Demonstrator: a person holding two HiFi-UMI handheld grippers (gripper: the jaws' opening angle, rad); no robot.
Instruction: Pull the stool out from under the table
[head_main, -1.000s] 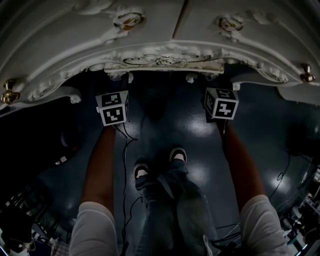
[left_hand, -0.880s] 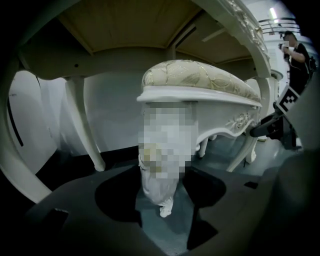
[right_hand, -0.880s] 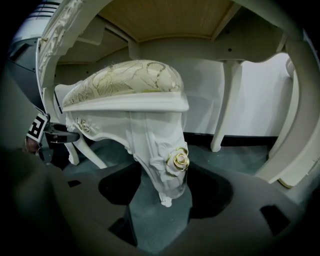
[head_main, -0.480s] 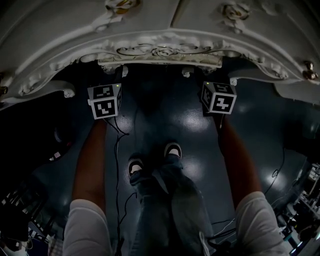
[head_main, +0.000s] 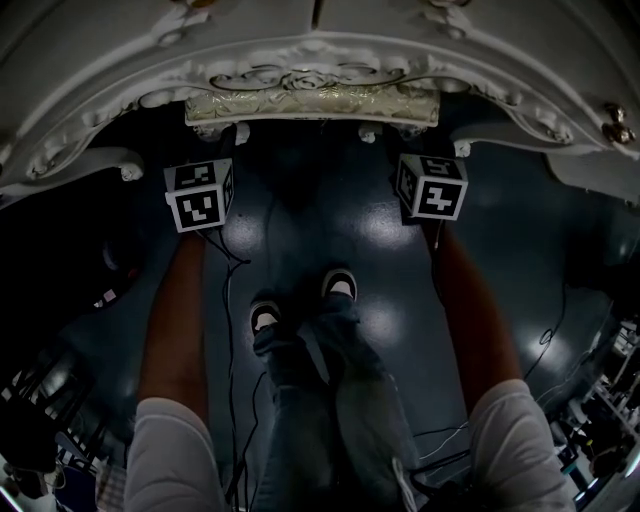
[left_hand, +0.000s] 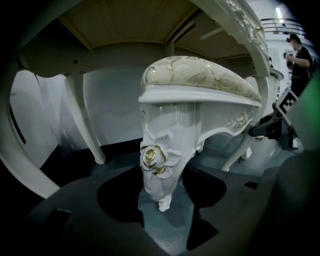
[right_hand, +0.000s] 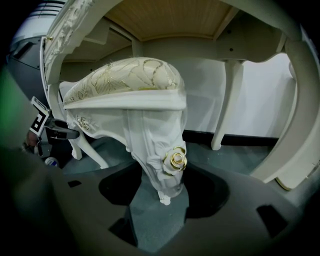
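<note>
- the stool (head_main: 312, 103) stands mostly under the white carved table (head_main: 100, 60); only the front edge of its gold-patterned seat shows past the table's rim.
- the left gripper (head_main: 199, 193) is low at the stool's left front corner, its jaws clamped on either side of the left leg (left_hand: 162, 155), which bears a gilt rose (left_hand: 152, 157).
- the right gripper (head_main: 432, 186) has its jaws closed the same way on the right leg (right_hand: 160, 150).
- both leg tips rest on the dark floor (head_main: 330, 230).
- the person's shoes (head_main: 340, 285) are between the two grippers, back from the stool.
</note>
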